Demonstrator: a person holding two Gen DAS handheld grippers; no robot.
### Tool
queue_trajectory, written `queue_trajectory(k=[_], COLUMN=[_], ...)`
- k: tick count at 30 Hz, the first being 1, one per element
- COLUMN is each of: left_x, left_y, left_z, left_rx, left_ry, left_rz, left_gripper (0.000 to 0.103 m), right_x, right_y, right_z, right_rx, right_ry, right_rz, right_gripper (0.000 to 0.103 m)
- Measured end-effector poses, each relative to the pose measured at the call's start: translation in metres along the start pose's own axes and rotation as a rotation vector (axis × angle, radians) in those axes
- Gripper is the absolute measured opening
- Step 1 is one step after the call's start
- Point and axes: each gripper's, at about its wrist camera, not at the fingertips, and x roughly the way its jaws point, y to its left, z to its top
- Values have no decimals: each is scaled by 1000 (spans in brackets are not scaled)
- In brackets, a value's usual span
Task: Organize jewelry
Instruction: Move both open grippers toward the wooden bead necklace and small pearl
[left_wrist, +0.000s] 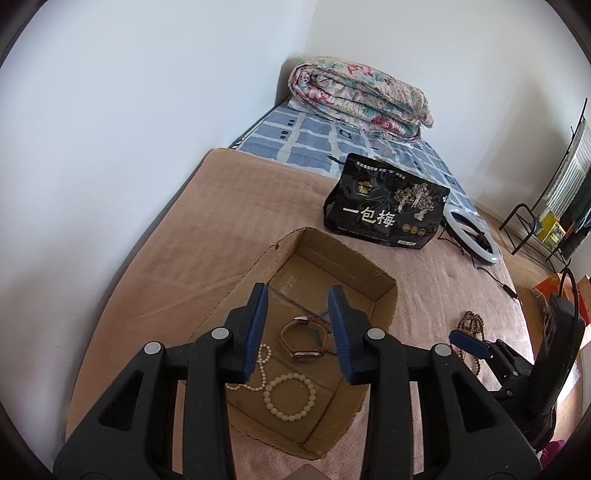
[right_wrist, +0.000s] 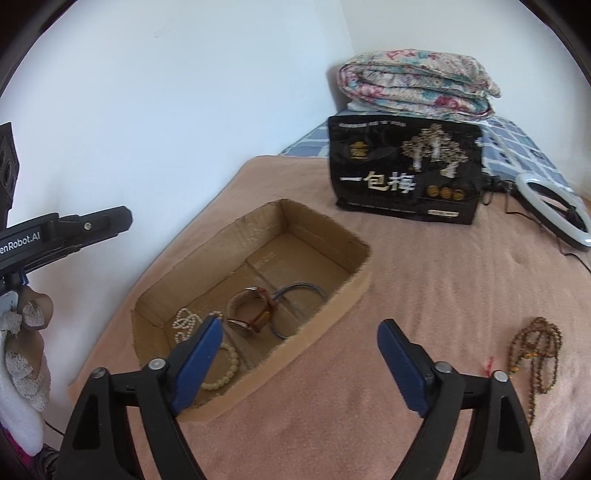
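Note:
An open cardboard box (left_wrist: 384, 314) (right_wrist: 332, 306) sits on the pink blanket. Inside lie a cream bead bracelet (left_wrist: 291, 397) (right_wrist: 225, 373), a thin pearl strand (left_wrist: 263, 363) (right_wrist: 186, 321), a brown-strap watch (left_wrist: 303, 338) (right_wrist: 253, 310) and a thin grey bangle (right_wrist: 301, 308). A brown bead necklace (right_wrist: 537, 354) (left_wrist: 471, 326) lies on the blanket right of the box. My left gripper (left_wrist: 298, 295) hangs open and empty above the box. My right gripper (right_wrist: 299, 328) is open and empty over the box's near right wall, left of the necklace; it also shows in the left wrist view (left_wrist: 469, 341).
A black snack bag (left_wrist: 386, 201) (right_wrist: 404, 170) stands behind the box. A ring light (left_wrist: 471, 232) (right_wrist: 552, 210) with its cable lies to the right. A folded floral quilt (left_wrist: 358, 96) (right_wrist: 417, 81) sits in the far corner. A white wall runs along the left.

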Motion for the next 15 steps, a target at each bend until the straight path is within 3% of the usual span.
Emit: queue_trajectory(k=[10,15], left_x=[2,3], left_y=[-50,-62], left_z=[-9,-13], left_rx=[124,123], left_ry=[3,12], left_rz=[-67,-104], left_gripper=[34,34], right_x=[-39,-68], right_y=[-65,-103], right_z=[-1,-3], right_rx=[93,154], right_ry=[-23,-72], right_rz=[-159,-258], right_gripper=[92,92])
